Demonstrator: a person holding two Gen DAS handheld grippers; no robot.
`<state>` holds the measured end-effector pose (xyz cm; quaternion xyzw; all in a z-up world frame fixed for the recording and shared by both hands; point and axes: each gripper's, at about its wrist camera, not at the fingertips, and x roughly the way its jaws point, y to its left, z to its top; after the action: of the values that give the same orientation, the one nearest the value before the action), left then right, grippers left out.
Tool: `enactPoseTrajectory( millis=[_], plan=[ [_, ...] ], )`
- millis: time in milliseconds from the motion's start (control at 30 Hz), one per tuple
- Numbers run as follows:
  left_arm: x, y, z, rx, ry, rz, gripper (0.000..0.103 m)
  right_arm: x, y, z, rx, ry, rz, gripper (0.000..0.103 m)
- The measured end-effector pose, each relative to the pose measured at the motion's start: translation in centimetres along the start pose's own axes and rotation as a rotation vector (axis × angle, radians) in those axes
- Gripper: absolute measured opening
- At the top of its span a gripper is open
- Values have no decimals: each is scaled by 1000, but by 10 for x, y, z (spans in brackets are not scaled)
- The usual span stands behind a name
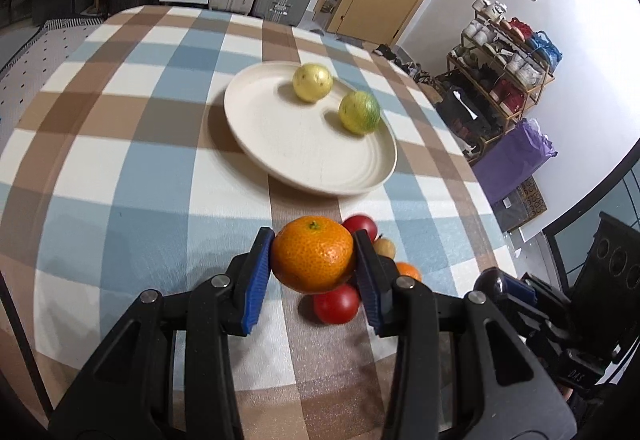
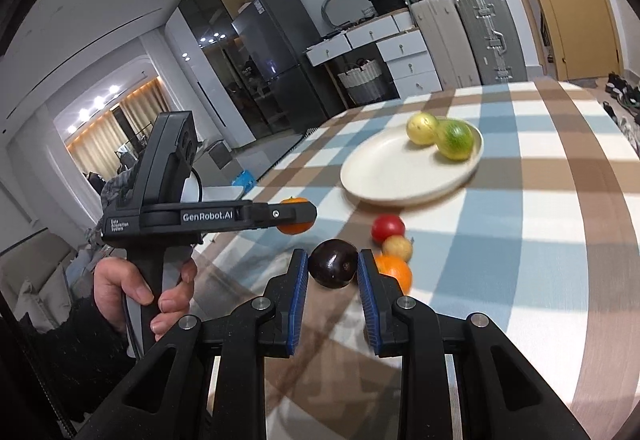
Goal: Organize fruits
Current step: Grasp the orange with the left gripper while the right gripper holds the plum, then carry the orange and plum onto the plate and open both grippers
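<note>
Left wrist view: left gripper (image 1: 314,260) is clamping a mandarin (image 1: 314,259) between its blue pads, lower centre of frame, lifted off the checked tablecloth (image 1: 120,160). Under and behind it: two red tomatoes (image 1: 337,303), a small tan fruit (image 1: 385,247) and a second orange (image 1: 409,271) half hidden by the right finger. Cream plate (image 1: 280,136) is sitting upper centre, carrying a yellow fruit (image 1: 312,82) and a green-yellow fruit (image 1: 359,112), apart from each other. Right gripper is only partly showing at lower right, with a dark round fruit at its tip; its jaws aren't readable here.

Right wrist view: right gripper (image 2: 333,266) is closed on a dark plum (image 2: 333,267), centre frame, clear of the cloth. This view is showing what the other can't: the person's hand (image 2: 132,292) gripping the left gripper's handle at left, side-on, mandarin (image 2: 295,227) peeking out past its jaw. Only one tomato (image 2: 387,227) is visible here, with the tan fruit (image 2: 397,248) and orange (image 2: 396,272) just right of the plum. Plate (image 2: 384,176) is upper right; its two fruits are overlapping from this angle.
</note>
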<state>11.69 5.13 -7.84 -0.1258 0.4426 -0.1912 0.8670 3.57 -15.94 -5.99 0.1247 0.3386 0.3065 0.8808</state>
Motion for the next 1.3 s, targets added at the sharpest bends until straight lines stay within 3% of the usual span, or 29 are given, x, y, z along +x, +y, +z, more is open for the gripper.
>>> enactPoseTrajectory(
  millis=[433,667,900,1300],
  plan=[
    [-6,-6,66,5,-48,23,37,22,8,82,-143,-16,-16,25],
    [3,-4,104,-1,-65,24,37,52,0,120,-183,20,-50,26],
    [41,-3,145,43,-30,71,37,100,-20,143,-245,75,-106,26],
    [118,26,175,-12,68,21,37,164,-65,139,-179,172,-145,26]
  ],
)
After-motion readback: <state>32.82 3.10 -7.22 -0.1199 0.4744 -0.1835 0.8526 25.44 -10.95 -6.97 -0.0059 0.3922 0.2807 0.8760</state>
